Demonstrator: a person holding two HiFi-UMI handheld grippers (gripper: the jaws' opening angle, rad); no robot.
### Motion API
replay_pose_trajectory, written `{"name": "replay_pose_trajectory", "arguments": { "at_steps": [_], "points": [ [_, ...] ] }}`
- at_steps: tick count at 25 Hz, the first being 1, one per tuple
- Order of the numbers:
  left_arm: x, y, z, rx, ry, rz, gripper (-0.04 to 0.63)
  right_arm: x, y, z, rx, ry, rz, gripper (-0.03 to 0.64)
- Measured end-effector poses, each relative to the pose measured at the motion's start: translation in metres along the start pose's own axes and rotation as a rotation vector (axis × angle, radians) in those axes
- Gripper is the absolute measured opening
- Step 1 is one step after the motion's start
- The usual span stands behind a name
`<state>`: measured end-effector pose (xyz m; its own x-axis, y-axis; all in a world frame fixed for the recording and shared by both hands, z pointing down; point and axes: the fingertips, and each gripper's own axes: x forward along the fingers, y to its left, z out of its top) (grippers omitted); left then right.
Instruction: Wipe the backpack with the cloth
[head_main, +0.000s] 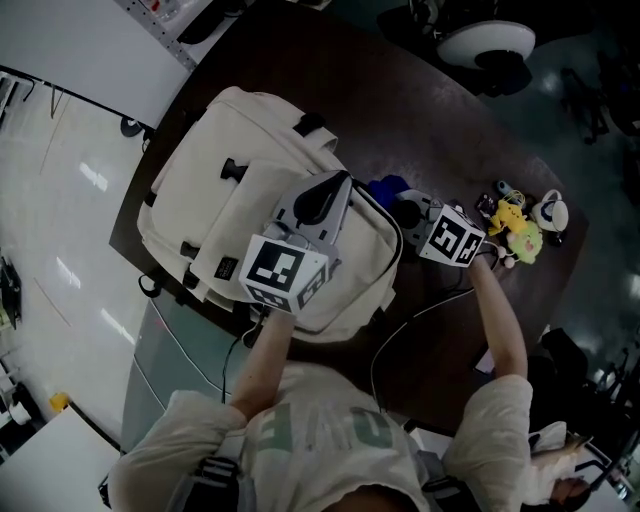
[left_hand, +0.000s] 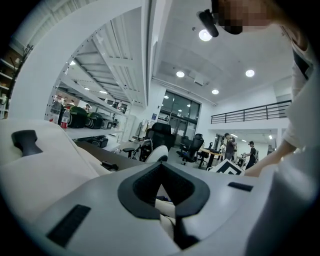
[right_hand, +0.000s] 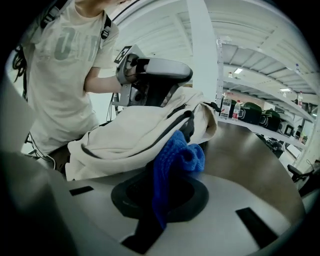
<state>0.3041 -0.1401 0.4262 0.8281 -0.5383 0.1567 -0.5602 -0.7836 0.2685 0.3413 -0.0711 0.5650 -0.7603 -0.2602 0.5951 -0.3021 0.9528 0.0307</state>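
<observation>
A cream backpack (head_main: 230, 170) lies flat on a dark brown table (head_main: 430, 110), seen from above over the shoulders of a person in a pale T-shirt. It has black buckles and black zip lines.

The left gripper (head_main: 335, 185) rests on top of the backpack, near its right half, with its marker cube toward the person. In the left gripper view the left gripper (left_hand: 162, 200) has its jaws drawn close together, and a fold of the backpack's cream fabric (left_hand: 40, 165) shows between them.

The right gripper (head_main: 405, 205) sits just beside the backpack's right edge. Its jaws are clamped on a blue cloth (head_main: 385, 188), which touches that edge. In the right gripper view the cloth (right_hand: 177, 157) hangs bunched from the right gripper (right_hand: 165, 185), pressed against the side of the backpack (right_hand: 135, 130) by a dark zip. The left gripper (right_hand: 155, 75) is visible there too, perched on the backpack's top, with the table (right_hand: 250, 150) stretching away behind.

Further right of the backpack, well apart from it, lie a yellow plush toy (head_main: 515, 232) and a small white round toy (head_main: 552, 212). A thin dark cable (head_main: 400, 330) curls across the table below the backpack's right corner.
</observation>
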Motion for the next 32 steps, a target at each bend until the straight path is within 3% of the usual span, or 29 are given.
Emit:
{"name": "replay_pose_trajectory", "arguments": {
  "at_steps": [10, 21, 24, 27, 32],
  "points": [
    [-0.01, -0.029, -0.015, 0.029, 0.026, -0.079, 0.003, -0.021, 0.04, -0.014, 0.069, 0.064, -0.095, 0.038],
    [-0.033, -0.05, -0.014, 0.062, 0.015, -0.107, 0.003, -0.039, 0.08, -0.033, 0.176, 0.081, -0.222, 0.038],
    [-0.042, -0.054, -0.012, 0.059, -0.013, -0.106, 0.003, -0.046, 0.071, -0.035, 0.238, 0.029, -0.356, 0.038],
    [-0.06, -0.056, -0.003, 0.056, -0.073, -0.103, 0.003, -0.067, 0.053, -0.023, 0.285, -0.022, -0.566, 0.039],
    [-0.102, -0.069, 0.029, 0.051, -0.173, -0.131, 0.003, -0.109, 0.056, 0.023, 0.348, -0.081, -0.86, 0.039]
  ]
}}
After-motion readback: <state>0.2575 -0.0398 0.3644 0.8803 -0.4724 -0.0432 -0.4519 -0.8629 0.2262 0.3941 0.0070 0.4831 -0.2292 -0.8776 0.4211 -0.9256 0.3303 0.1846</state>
